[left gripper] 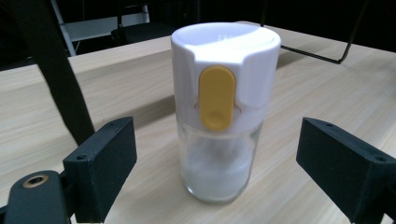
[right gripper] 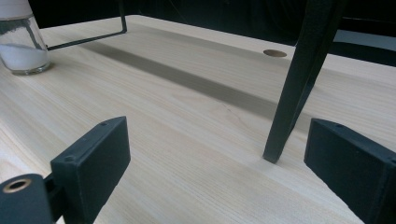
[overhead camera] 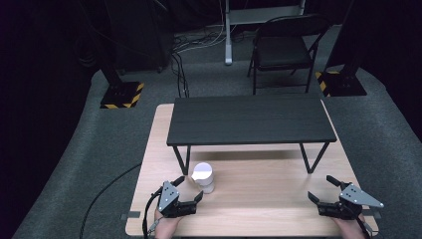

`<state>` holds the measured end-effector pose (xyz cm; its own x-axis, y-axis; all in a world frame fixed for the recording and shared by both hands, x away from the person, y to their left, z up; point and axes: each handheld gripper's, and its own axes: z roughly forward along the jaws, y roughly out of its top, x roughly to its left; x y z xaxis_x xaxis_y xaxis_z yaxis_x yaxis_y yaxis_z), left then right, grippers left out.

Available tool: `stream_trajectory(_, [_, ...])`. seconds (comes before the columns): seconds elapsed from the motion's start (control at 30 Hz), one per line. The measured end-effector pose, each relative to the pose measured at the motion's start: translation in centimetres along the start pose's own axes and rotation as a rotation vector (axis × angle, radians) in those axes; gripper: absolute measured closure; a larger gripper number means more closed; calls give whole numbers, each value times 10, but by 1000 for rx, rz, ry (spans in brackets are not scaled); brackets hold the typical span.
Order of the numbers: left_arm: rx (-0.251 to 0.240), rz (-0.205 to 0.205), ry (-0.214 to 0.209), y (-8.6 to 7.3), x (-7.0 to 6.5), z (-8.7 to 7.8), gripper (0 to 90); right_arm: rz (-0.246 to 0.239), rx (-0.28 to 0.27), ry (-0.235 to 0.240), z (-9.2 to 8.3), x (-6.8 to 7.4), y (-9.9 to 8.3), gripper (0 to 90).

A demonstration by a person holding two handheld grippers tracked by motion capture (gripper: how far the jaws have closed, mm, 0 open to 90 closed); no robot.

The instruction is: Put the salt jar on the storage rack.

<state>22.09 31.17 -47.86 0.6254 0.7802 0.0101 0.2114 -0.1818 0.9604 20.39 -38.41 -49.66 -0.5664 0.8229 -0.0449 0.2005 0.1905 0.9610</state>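
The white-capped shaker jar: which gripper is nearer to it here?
Left. The left gripper sits right beside the shaker jar, its open jaws flanking the jar without touching it. The right gripper is open too, far across the table near the shelf's right leg.

One shaker, one black shelf, two hand-held grippers.

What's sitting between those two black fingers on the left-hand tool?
A glass shaker with a white lid and yellow tab, standing upright on the table between the open left gripper's fingers, untouched, in the left gripper view.
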Motion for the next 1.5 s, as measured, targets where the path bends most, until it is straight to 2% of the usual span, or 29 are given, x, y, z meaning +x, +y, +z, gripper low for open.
stream_trajectory(0.07, [2,2,-2,3,1,4,118,1,-1,-1,0,0,0,60])
stream_trajectory(0.27, [4,-28,-15,4,5,18,118,3,-1,-1,0,0,0,60])
stream_trajectory(0.4, [17,-14,-17,6,4,27,118,4,-2,1,0,0,0,60])
stream_trajectory(0.5, [7,-24,-21,6,3,33,118,3,0,1,0,0,0,60])
stream_trajectory(0.57, [13,-4,-18,8,2,38,119,3,0,1,0,0,0,60])
stream_trajectory(0.7, [7,-17,-8,6,0,46,125,4,-2,0,-1,0,-1,60])
stream_trajectory(0.77, [11,-17,-20,4,3,49,154,5,-2,-2,-1,0,-1,60])
stream_trajectory(0.97, [-30,-10,-26,-3,2,52,293,2,0,1,0,0,0,60])
stream_trajectory(1.13, [-35,11,-18,-4,0,52,303,2,-1,1,0,0,0,60])
stream_trajectory(1.23, [-27,1,-3,-2,-3,52,303,4,0,-1,0,-1,0,60])
stream_trajectory(1.33, [-21,-12,-6,0,-4,52,304,5,-2,2,-1,-1,0,62])
stream_trajectory(1.43, [-40,-27,-19,2,-4,50,304,3,-1,2,0,-1,0,61])
stream_trajectory(1.5, [-56,-18,-25,5,-6,48,304,4,0,2,0,-1,0,61])
